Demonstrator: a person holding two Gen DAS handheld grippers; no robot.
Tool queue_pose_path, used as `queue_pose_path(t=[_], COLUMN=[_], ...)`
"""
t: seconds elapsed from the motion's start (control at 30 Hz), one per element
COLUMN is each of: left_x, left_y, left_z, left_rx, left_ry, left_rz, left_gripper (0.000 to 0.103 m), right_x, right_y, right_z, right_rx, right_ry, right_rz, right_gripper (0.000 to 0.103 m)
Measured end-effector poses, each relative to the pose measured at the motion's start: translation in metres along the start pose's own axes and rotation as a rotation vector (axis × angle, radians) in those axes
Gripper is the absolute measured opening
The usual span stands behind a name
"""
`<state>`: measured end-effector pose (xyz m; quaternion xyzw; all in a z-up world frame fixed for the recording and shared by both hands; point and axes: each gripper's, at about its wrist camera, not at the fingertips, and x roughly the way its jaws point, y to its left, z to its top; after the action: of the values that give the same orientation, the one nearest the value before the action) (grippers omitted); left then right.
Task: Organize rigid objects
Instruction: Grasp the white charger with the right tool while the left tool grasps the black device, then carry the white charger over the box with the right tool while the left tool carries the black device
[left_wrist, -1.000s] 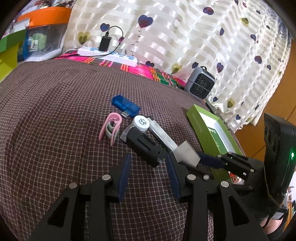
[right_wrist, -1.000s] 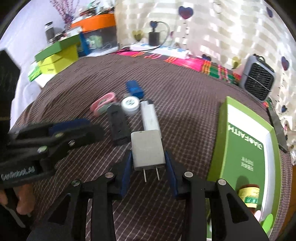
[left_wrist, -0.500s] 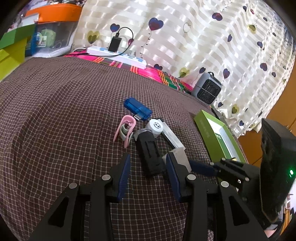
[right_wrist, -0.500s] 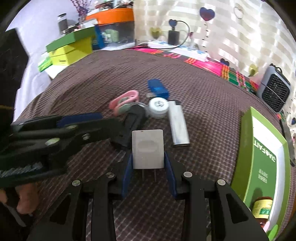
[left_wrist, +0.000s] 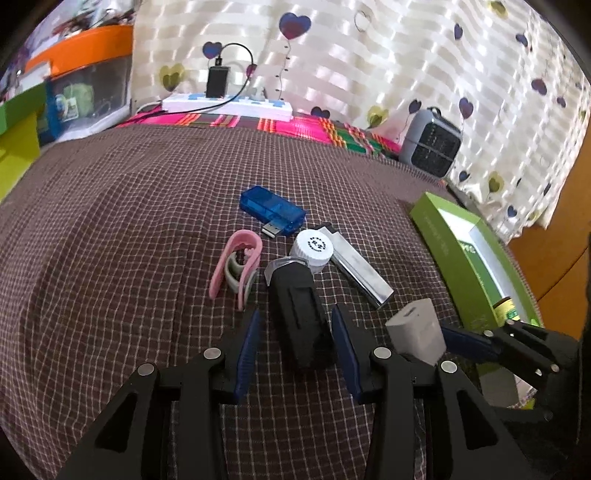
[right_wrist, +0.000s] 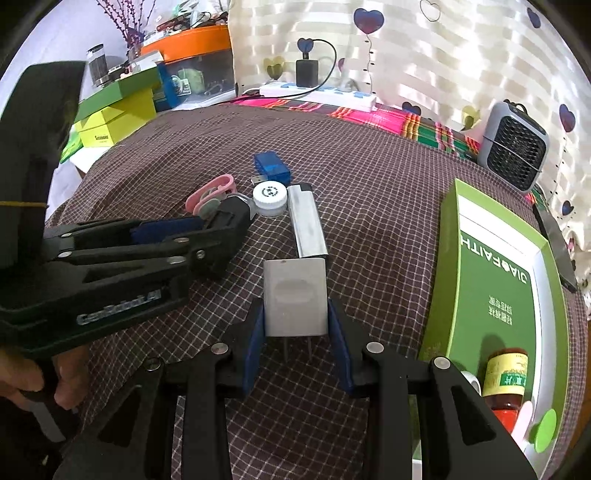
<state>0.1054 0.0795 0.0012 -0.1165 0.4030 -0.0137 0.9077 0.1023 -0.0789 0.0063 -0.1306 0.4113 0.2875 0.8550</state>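
Observation:
A black oblong device (left_wrist: 299, 317) lies on the brown checked cloth. My left gripper (left_wrist: 295, 332) is open, one blue-padded finger on each side of the device with small gaps. A white plug charger (right_wrist: 295, 299), prongs pointing back at the camera, is clamped in my shut right gripper (right_wrist: 295, 317) just above the cloth. Beyond the device lie a pink clip (left_wrist: 236, 266), a blue USB stick (left_wrist: 271, 210), a white round cap (left_wrist: 314, 247) and a silver lighter (left_wrist: 358, 271). The green box (right_wrist: 495, 280) on the right holds a small red-capped bottle (right_wrist: 506, 376).
At the back right stands a grey mini heater (right_wrist: 513, 147); a white power strip (left_wrist: 229, 103) with a black plug lies by the curtain. Yellow-green boxes (right_wrist: 114, 114) and an orange-lidded bin (right_wrist: 192, 40) crowd the back left. A hand (right_wrist: 37, 380) holds the left gripper.
My left gripper has come forward until its fingers straddle the black device. The right gripper has drawn back and to the right with the charger still in it.

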Motion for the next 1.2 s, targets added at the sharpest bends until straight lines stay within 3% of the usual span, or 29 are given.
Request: queue_pose_path(t=[0.17,0.7,1.2], left_x=[0.002,-0.018,-0.034], left_y=[-0.008,-0.001,-0.009], left_z=[0.001,-0.022,-0.027], left_rx=[0.046,0.064,0.092], left_ry=[0.008,0.021,-0.024], left_rz=[0.025,0.003,-0.015], left_gripper=[0.027,0.027,0.027], right_x=[-0.002,0.003,-0.02], right_y=[0.001,0.013,0.013], right_z=[-0.003,-0.001,-0.005], right_rx=[0.005,-0.045,-0.016], right_ry=[0.001,0.039,-0.035], right_rz=[0.007,-0.001,0.012], right_gripper=[0.035,0.035,0.034])
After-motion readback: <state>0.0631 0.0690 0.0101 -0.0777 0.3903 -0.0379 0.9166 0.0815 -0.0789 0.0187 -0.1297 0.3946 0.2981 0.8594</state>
